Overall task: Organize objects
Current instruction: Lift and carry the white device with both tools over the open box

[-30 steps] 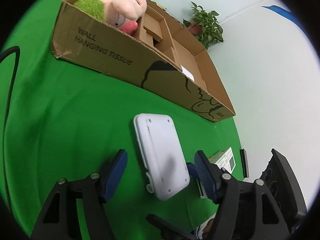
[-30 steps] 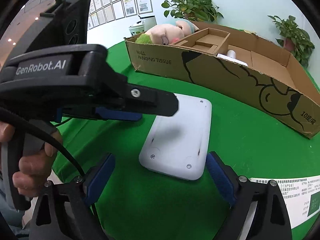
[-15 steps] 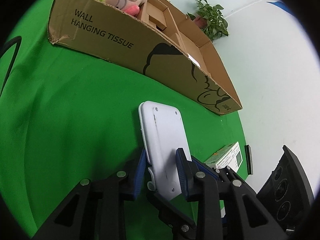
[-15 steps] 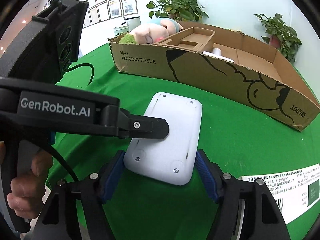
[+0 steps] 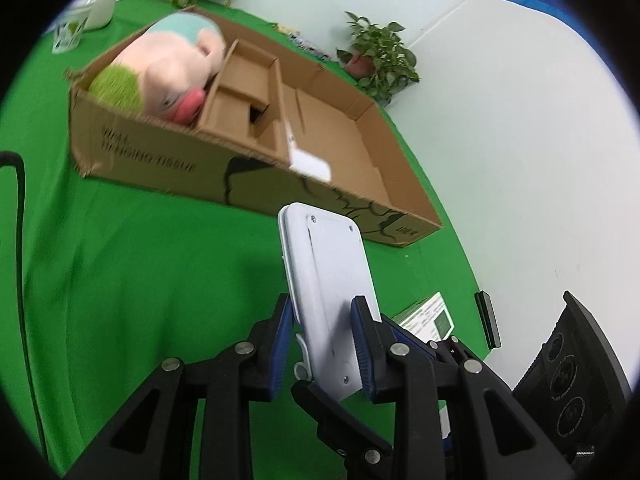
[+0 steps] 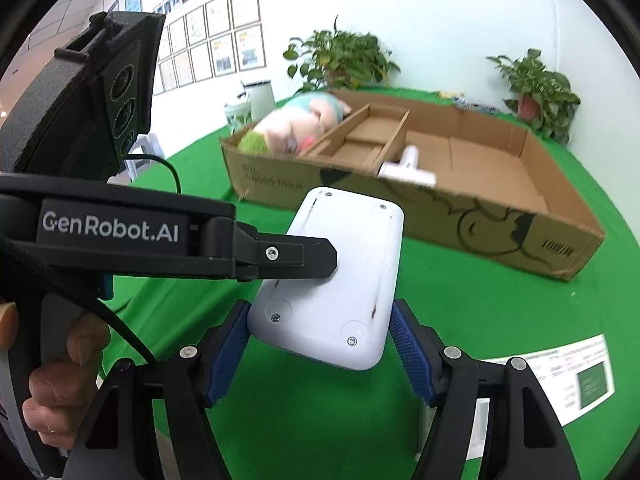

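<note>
While half a second ago the white device lay low over the green cloth, in the left wrist view it now stands lifted, its far end rising in front of the near wall of the cardboard box. The left claw (image 5: 325, 344) is pinching the white device (image 5: 328, 276) across its near end, one blue pad on each face, in the lower middle of the frame. The cardboard box (image 5: 224, 176) stretches across the upper half, with the plush toy (image 5: 172, 76) in its left end, cardboard dividers in the middle, and a small white item (image 5: 310, 162) lying by the near wall. A printed green and white carton (image 5: 430, 318) lies on the green surface (image 5: 132, 272) at lower right.

Seen from the right wrist, the device (image 6: 340, 276) hangs clear of the surface (image 6: 480, 300) at frame centre. The right claw (image 6: 318, 346) brackets its near end, and both blue pads sit right at the device's edges; whether they press on it I cannot tell. The left tool crosses from the left, its tip over the device's upper face.

Judging by this lift, the pick-up is done and the carry toward the box's open right section (image 6: 492, 168) comes next.
</note>
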Tool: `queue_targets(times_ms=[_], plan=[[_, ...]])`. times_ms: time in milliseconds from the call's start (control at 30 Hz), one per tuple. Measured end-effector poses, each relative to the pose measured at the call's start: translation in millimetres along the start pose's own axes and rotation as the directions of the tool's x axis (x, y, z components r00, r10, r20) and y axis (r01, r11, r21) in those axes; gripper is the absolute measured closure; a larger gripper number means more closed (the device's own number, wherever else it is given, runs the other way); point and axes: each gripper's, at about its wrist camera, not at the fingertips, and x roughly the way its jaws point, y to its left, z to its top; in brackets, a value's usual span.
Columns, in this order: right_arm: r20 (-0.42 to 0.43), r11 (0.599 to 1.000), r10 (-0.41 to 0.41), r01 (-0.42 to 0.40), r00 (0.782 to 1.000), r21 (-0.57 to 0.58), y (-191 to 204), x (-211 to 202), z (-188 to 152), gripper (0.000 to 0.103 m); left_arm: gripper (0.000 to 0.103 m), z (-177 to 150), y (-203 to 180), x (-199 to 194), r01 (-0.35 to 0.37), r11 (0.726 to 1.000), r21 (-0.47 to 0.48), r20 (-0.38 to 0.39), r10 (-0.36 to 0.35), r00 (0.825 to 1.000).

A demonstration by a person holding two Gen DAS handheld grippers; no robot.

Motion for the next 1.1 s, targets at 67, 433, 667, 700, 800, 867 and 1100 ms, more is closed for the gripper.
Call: queue_targets(times_ms=[67, 433, 667, 700, 800, 867, 1100], plan=[[0.021, 1.000, -0.007, 0.007, 1.000, 0.010, -4.7, -7.2, 6.6, 0.036, 0.075, 5.5, -10.3, -1.3, 0.001, 1.000, 0.028, 0.012, -0.002, 1.000], [0.117, 0.998, -0.061, 0.058, 0.991, 0.026, -28.1, -39.4, 40.7, 0.036, 0.075, 42.6, -57.9, -2.3, 0.022, 0.990, 0.141, 0.048, -0.029, 0.998], [0.157, 0.996, -0.081, 0.076, 0.984, 0.036, -48.5, -54.3, 71.9, 0.036, 0.075, 69.2, -84.1, -2.9, 0.031, 0.978, 0.204, 0.061, -0.045, 0.997], [0.159, 0.996, -0.084, 0.079, 0.984, 0.038, -51.9, -56.6, 76.5, 0.036, 0.075, 73.6, -87.4, -3.8, 0.036, 0.977, 0.210, 0.061, -0.050, 0.997], [0.172, 0.995, -0.100, 0.094, 0.980, 0.045, -63.8, -61.7, 90.5, 0.036, 0.075, 87.8, -96.2, 0.8, 0.042, 0.973, 0.228, 0.057, -0.057, 0.997], [0.177, 0.993, -0.108, 0.099, 0.978, 0.056, -72.3, -63.0, 98.4, 0.036, 0.075, 97.8, -101.7, 6.6, 0.042, 0.971, 0.237, 0.048, -0.055, 0.997], [0.144, 0.993, -0.095, 0.085, 0.985, 0.076, -98.8, -59.1, 123.4, 0.036, 0.075, 123.0, -109.2, 26.4, 0.034, 0.970, 0.239, 0.021, -0.040, 0.999]])
